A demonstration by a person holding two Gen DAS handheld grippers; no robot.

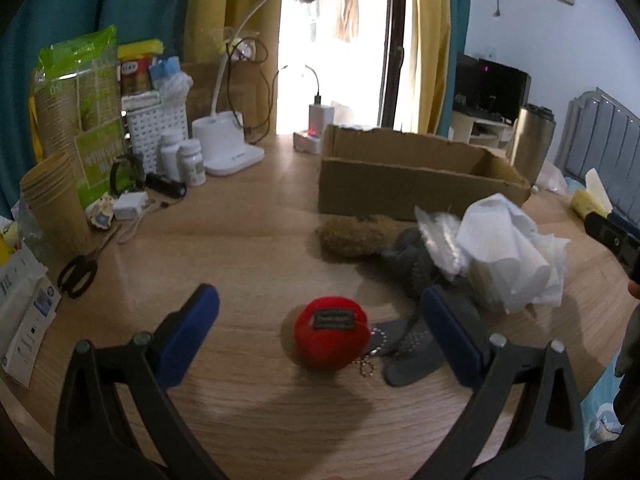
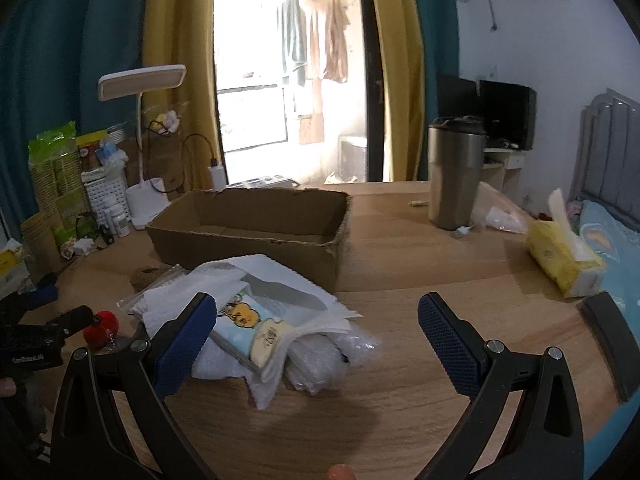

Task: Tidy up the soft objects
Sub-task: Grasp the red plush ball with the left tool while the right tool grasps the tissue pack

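Closing on the red plush, we hold our left gripper wide open, the toy dead ahead between its fingers on the table. Our right gripper, also open and empty, hovers farther off by the tissues; the box waits beyond.

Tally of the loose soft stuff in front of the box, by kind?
Red plush ball: 1
Brown furry toy: 1
Grey sock or glove, kind unclear: 1
White paper towel bundle: 1
Cartoon-print tissue pack: 1
Clear plastic bag: 1
Total: 6. Cardboard box looks empty.
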